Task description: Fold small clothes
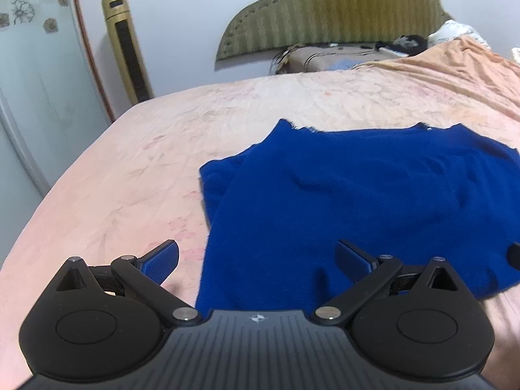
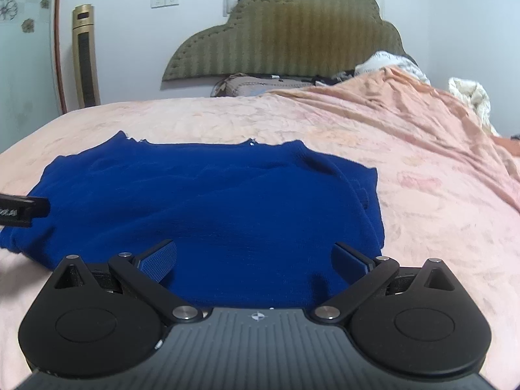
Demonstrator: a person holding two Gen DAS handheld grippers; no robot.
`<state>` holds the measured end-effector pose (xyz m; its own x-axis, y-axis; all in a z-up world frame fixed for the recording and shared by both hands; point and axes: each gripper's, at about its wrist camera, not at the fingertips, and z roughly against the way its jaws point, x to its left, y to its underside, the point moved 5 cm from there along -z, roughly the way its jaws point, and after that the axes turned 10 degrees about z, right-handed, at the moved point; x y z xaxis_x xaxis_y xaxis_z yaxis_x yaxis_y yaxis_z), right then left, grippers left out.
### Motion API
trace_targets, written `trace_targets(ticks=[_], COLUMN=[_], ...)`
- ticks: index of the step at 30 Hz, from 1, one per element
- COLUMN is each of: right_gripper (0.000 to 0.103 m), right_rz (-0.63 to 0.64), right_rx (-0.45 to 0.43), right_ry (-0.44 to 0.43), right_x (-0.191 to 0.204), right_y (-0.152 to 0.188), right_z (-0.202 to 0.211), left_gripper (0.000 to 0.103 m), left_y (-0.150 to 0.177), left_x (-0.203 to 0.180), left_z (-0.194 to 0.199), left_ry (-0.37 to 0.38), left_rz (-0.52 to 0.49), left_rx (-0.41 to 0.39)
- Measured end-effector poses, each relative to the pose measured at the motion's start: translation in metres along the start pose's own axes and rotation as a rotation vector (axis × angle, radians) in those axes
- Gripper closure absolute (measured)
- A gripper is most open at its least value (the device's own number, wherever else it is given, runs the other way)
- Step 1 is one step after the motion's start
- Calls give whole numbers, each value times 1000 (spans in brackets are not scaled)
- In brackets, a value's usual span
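Note:
A bright blue knitted top [image 1: 357, 188] lies flat on the pink bed sheet [image 1: 130, 162], its sleeves folded in over the body. My left gripper [image 1: 258, 258] hovers open above the top's near left edge, nothing between its blue pads. In the right wrist view the same blue top [image 2: 208, 201] fills the middle, and my right gripper [image 2: 253, 258] stands open over its near edge, also holding nothing. A dark tip of the left gripper [image 2: 22, 211] pokes in at the left edge of that view.
A peach blanket [image 2: 406, 113] is bunched at the far right of the bed, with pillows and a green padded headboard [image 2: 286, 32] behind. A gold tower fan [image 1: 126, 45] stands by the wall at the left, past the bed's edge.

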<state>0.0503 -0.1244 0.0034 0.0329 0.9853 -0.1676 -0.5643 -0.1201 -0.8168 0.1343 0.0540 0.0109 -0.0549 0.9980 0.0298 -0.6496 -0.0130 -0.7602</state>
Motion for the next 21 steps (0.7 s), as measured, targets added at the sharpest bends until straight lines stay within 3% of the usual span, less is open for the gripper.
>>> trace_targets(ticks=[7,21], right_gripper=[1,1], right_rz=[82,183], right_rx=[-42,-75], right_ry=[-46,-108], right_x=[22,64], right_y=[-11,-25], right_z=[14,27], left_gripper=[0,0], left_y=[1,-1], left_x=[12,18], left_z=[-9,-16], left_ry=[-51,-21], left_rz=[16,23], left_rx=[40,72])
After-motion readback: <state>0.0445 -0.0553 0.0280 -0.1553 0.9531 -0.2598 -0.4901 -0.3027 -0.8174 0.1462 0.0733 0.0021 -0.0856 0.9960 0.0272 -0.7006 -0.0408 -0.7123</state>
